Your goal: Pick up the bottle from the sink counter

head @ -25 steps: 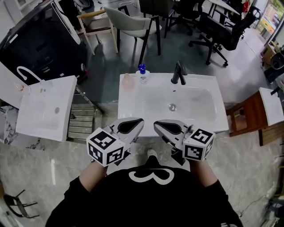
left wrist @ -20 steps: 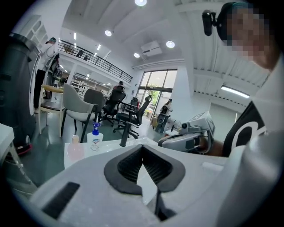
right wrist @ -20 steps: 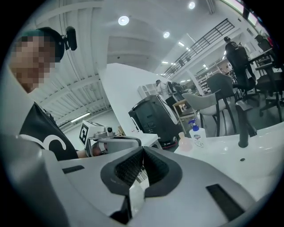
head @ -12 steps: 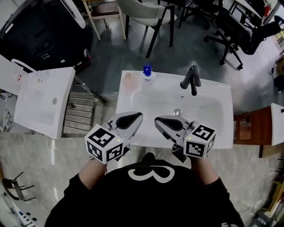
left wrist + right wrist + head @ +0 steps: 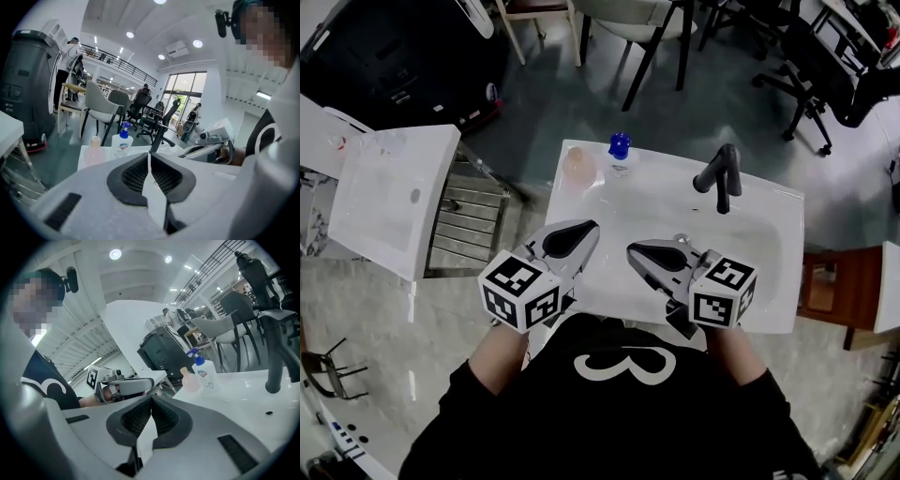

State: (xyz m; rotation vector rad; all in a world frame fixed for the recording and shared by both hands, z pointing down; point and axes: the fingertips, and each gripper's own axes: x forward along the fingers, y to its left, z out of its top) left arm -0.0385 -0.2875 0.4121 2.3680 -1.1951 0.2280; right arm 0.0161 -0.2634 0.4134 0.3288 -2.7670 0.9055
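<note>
A clear bottle with a blue pump top [image 5: 620, 155] stands at the back left of the white sink counter [image 5: 769, 309]. A small pink bottle [image 5: 577, 167] stands just left of it. Both grippers hover over the counter's front edge, well short of the bottles. My left gripper [image 5: 589, 228] is shut and empty, and so is my right gripper [image 5: 633, 251] beside it. The left gripper view shows the pump bottle [image 5: 123, 143] and the pink bottle [image 5: 95, 149] ahead, beyond the closed tips [image 5: 149, 154]. From the right gripper view the pump bottle [image 5: 204, 373] sits far ahead of the closed tips [image 5: 151, 397].
A black faucet [image 5: 722, 176] rises at the back of the basin, right of the bottles. A second white sink unit [image 5: 389, 202] stands to the left, with a metal rack [image 5: 464, 230] between. A wooden table [image 5: 825, 286] is at the right. Chairs stand behind the counter.
The sink counter has come closer under both grippers, which now reach over its front edge. Both jaws stayed shut, and the bottles have not moved on the counter.
</note>
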